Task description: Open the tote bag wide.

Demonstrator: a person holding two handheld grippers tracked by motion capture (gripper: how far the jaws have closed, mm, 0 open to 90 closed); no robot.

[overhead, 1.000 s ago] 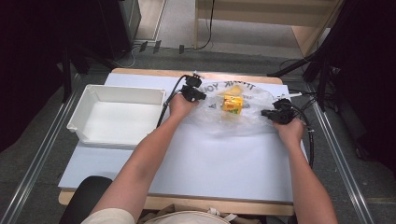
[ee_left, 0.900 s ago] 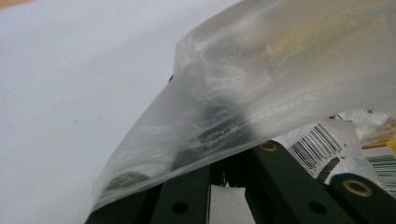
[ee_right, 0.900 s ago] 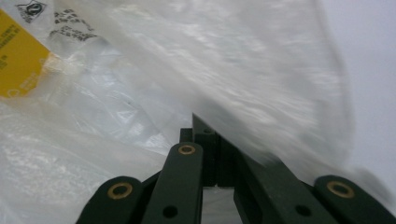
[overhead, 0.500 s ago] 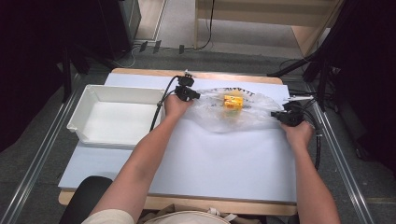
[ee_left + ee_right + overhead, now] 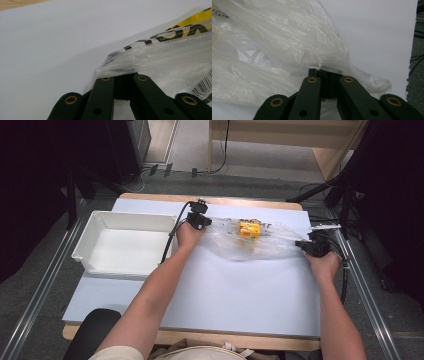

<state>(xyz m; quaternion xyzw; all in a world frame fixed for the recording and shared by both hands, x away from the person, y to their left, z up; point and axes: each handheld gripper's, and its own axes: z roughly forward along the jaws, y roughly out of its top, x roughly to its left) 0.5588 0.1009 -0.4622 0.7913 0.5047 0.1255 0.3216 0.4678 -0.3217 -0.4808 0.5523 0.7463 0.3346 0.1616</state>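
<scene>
One clear plastic bag point(image 5: 260, 242) lies stretched across the far part of the desk point(image 5: 210, 295), to the right of the one white tray point(image 5: 125, 245). One yellow packet point(image 5: 249, 229) sits inside it. Two forearms reach forward. The left hand-held gripper point(image 5: 204, 221) pinches the bag's left edge, and the right hand-held gripper point(image 5: 306, 246) pinches its right edge. The film is thin, crinkled and printed with black letters.

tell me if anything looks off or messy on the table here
Nothing spilled or broken. The clear plastic bag is crumpled and stretched between the left claw and right claw, a yellow box inside it. The white tray sits square.
</scene>
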